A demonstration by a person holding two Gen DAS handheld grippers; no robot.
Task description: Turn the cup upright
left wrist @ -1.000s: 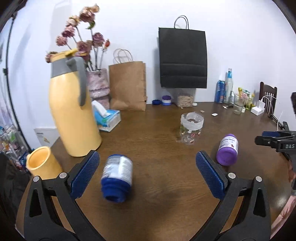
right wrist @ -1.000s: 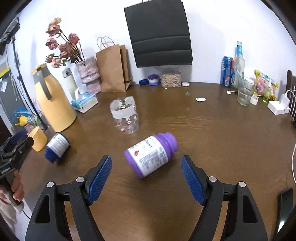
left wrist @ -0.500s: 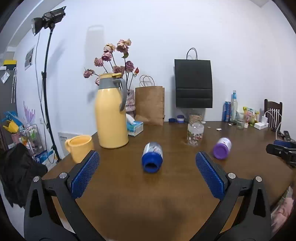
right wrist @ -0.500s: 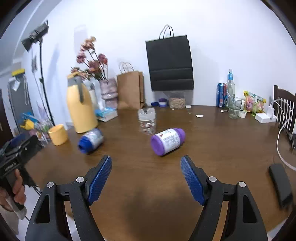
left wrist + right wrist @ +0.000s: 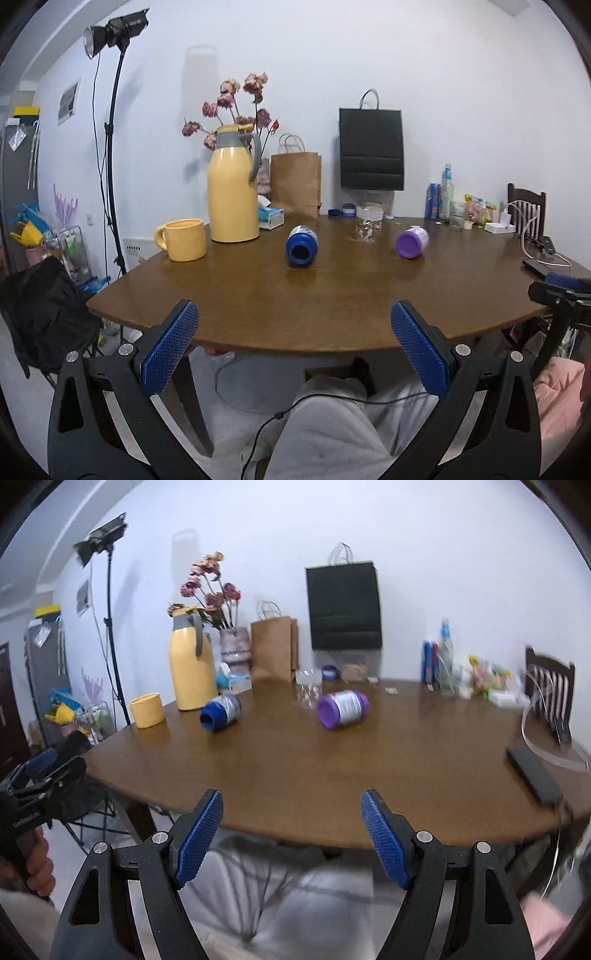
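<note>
Blue cup (image 5: 302, 245) lying on its side near the middle of the brown table (image 5: 295, 306), open mouth turned toward the left wrist camera, dark inside with nothing showing. Purple cup (image 5: 412, 242) also on its side, well apart to the right. Clear jar (image 5: 367, 223) standing between and behind the two; contents too small to tell.

Behind and left of the blue cup: tall yellow jug (image 5: 232, 195), with a yellow mug (image 5: 184, 240) upright just beside it near the table's left edge, inside hidden. Further back: tissue box (image 5: 270, 216), brown paper bag (image 5: 295, 182), black bag (image 5: 371, 147) on the wall, dried flowers (image 5: 236, 107) rising behind the jug. Dark phone (image 5: 533, 775) flat by the right edge. Bare tabletop only between the cups and the near edge.

Left gripper (image 5: 293, 325) released, blue pads spread wide, gripping nothing, held off the near edge above grey trousers (image 5: 332, 424). Right gripper (image 5: 292, 805) likewise spread and gripping nothing, off the near edge; that view somewhat blurred.

Compared with a second ago: both claws pulled well back, from low over the table with a cup lying just ahead between each pair of pads, to beyond the edge. Both cups lying on their sides as before, neither turned upright.
</note>
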